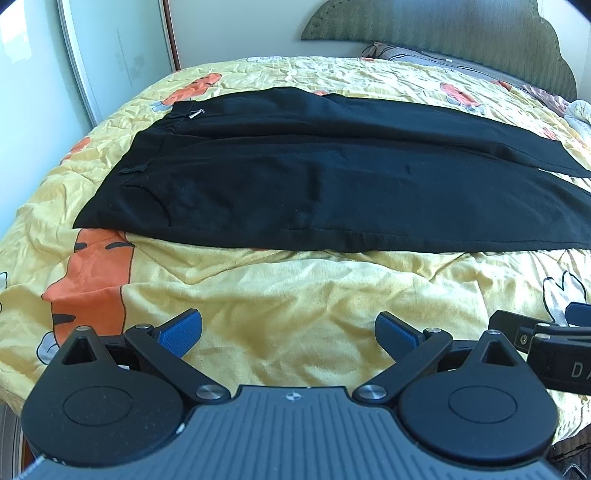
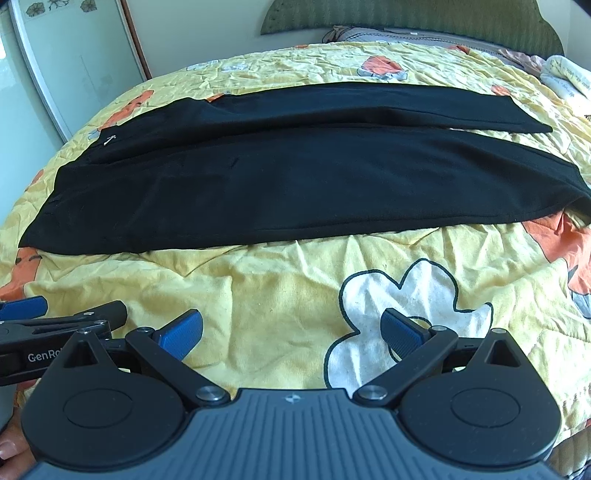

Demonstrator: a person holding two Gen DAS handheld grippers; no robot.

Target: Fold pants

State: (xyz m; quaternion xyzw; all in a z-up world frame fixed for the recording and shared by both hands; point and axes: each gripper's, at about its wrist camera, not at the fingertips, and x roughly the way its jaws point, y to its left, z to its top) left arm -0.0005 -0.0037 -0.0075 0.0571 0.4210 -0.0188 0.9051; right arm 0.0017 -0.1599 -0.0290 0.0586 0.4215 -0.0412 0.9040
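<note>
The left gripper (image 1: 288, 332) has its blue-padded fingers (image 1: 181, 332) spread wide with nothing between them, hovering over bare quilt near the bed's near edge. The right gripper (image 2: 291, 334) is the same: jaws wide apart, empty, above a white flower print (image 2: 391, 314) on the quilt. The two tools sit just beside each other, each showing at the rim of the other's view.

Beyond them, well apart from both sets of fingers, the black trousers (image 1: 332, 177) lie flat across the yellow cartoon-print quilt (image 1: 295, 288), running roughly parallel to the near edge. The waistband (image 1: 147, 147) with its belt loop and small metal clasp (image 1: 195, 113) points toward the left side of the bed, the leg hems (image 2: 554, 166) toward the right. The two legs lie side by side, the nearer one partly overlapping the farther, with a seam of shadow between them. A green headboard (image 1: 443, 33) and pillows stand at the far right corner.

As for progress, nothing appears folded yet: the garment is spread out full length, smoothed and ready. Every fold looks to remain, likely starting with bringing one leg over the other, then doubling hems toward waistband.
</note>
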